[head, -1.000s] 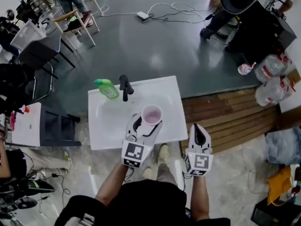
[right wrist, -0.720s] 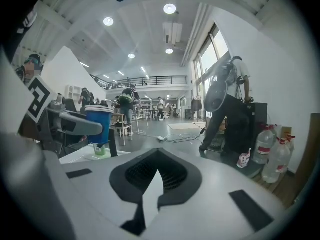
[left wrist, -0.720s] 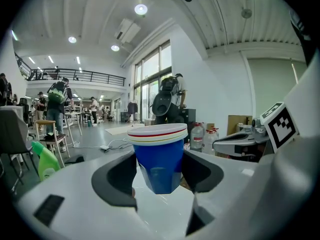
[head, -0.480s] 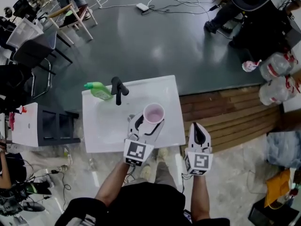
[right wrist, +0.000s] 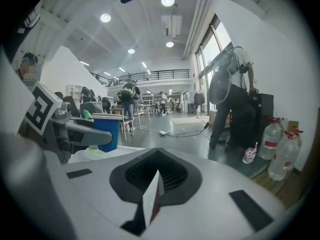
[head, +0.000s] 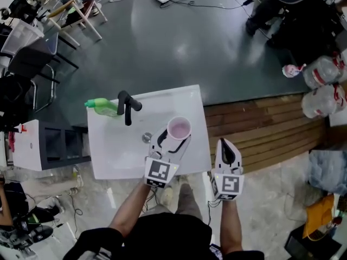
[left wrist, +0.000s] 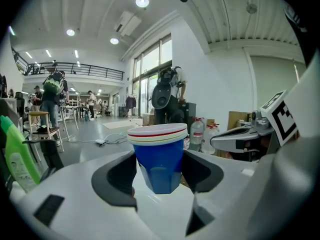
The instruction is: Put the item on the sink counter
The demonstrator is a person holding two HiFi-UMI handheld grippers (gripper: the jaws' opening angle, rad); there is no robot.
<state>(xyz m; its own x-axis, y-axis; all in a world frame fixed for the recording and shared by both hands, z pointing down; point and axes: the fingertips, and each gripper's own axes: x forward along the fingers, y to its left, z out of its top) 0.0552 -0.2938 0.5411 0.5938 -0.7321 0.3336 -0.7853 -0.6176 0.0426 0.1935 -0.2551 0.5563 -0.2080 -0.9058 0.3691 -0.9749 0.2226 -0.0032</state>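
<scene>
- Reaching out from the near edge, the person's two forearms carry the grippers, which sit a little further forward over the scene than a second ago.
- The right gripper (head: 225,145) has its jaws pressed together on nothing. It hangs just off the right-hand edge of the sink desk (head: 116,156), taking no part in the carry.
- The left gripper (head: 173,138) has its jaws spread wide and clamped on both sides of the blue cup (left wrist: 159,159). The cup is upright, its pale pink inside facing up in the head view.
- What has changed is the position, not the grip. The jaws hold the same wide clamp, while the cup has advanced from the desk's near edge to above its right-hand part, right of the drain (head: 146,137).
- No view shows whether the cup's base touches the white surface. With the jaws clamped on it, the placing looks unfinished, and lowering and letting go appear to be what remains.
- The spot beneath the cup looks bare, so a tip-over on release seems the main risk.
- Further back on the desk stand the black faucet (head: 127,108) and, just left of it, the green bottle (head: 103,106), both well apart from the cup.
- Beyond lies the dark floor, with water jugs (head: 320,85) at the far right.
</scene>
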